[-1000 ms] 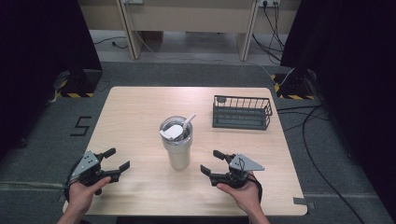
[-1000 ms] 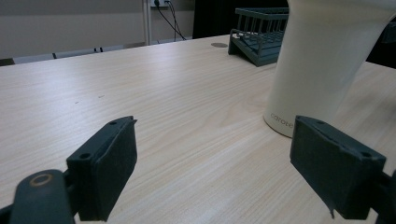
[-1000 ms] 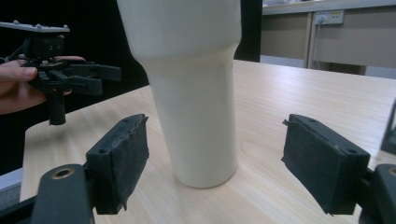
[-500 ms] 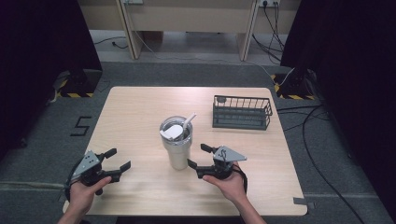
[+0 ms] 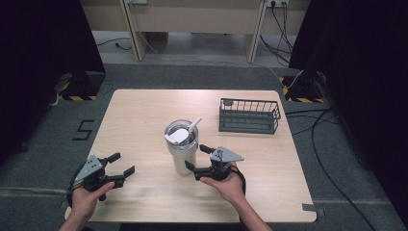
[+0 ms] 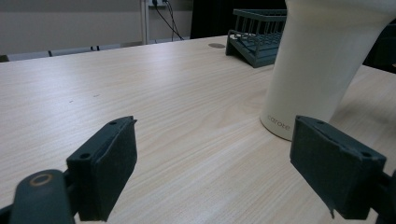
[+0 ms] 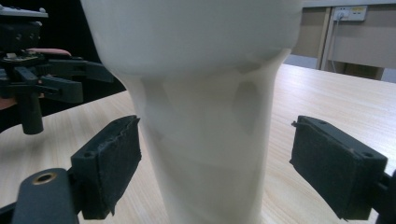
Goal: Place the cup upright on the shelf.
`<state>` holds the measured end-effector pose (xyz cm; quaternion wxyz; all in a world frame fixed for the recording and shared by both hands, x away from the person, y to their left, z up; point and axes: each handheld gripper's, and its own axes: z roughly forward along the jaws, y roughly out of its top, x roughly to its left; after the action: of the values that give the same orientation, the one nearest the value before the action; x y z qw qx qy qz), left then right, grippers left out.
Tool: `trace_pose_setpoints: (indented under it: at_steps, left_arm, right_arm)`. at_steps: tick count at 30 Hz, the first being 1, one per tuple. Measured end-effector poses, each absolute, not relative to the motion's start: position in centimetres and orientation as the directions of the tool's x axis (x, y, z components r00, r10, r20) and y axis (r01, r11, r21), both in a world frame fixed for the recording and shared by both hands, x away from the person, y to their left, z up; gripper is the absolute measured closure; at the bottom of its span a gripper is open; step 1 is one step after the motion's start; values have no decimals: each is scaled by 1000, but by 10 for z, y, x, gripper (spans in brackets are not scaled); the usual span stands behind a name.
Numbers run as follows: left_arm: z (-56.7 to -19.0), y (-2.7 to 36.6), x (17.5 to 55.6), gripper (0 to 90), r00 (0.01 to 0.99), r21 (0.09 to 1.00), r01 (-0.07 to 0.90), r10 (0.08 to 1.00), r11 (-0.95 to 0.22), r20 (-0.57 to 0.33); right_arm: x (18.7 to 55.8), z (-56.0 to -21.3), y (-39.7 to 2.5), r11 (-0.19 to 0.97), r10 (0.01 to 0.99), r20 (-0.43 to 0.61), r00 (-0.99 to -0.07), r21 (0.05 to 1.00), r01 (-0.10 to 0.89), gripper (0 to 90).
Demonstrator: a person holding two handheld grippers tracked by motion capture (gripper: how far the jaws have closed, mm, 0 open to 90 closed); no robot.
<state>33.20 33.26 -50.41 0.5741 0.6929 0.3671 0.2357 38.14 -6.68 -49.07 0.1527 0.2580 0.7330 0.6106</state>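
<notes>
A cream tumbler [image 5: 182, 150] with a lid and a white straw stands upright mid-table. My right gripper [image 5: 198, 157] is open just right of it, jaws reaching toward its lower body. In the right gripper view the tumbler [image 7: 205, 126] stands between the open gripper [image 7: 215, 173] pads without touching them. My left gripper [image 5: 121, 163] rests open near the table's front left corner, well apart from the cup. In the left gripper view the open gripper [image 6: 224, 179] frames bare wood, with the tumbler [image 6: 322, 60] farther off at right.
A dark wire basket [image 5: 249, 116] sits at the back right of the light wooden table [image 5: 144, 115]; the basket [image 6: 259, 32] is also behind the cup in the left gripper view. Cables and dark curtains surround the table on a grey carpet.
My right gripper has moved left from the front right area up to the tumbler, its jaws now on either side of the cup's base. The left gripper has stayed put.
</notes>
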Motion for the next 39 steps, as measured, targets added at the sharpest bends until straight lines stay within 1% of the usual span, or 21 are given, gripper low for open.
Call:
trace_pose_setpoints:
  at_steps: [7, 13, 19, 30, 39]
  left_arm:
    - [-504, 332, 332, 144, 621, 968, 239, 778, -74, -94]
    - [-504, 332, 332, 144, 621, 968, 241, 778, -74, -95]
    - [-504, 332, 332, 144, 622, 968, 241, 778, -74, -95]
    - [-505, 332, 333, 144, 624, 968, 241, 776, -75, -96]
    - [-505, 332, 333, 145, 627, 967, 242, 773, -77, -95]
  right_arm:
    - [385, -493, -58, 129, 558, 90, -825, 973, 193, 148]
    - [390, -495, -51, 139, 552, 85, -830, 971, 192, 115]
    - [392, -496, -42, 154, 557, 66, -828, 971, 181, 105]
    - [400, -499, -33, 150, 552, 74, -830, 971, 187, 83]
    - [402, -500, -29, 154, 549, 59, -834, 973, 170, 101]
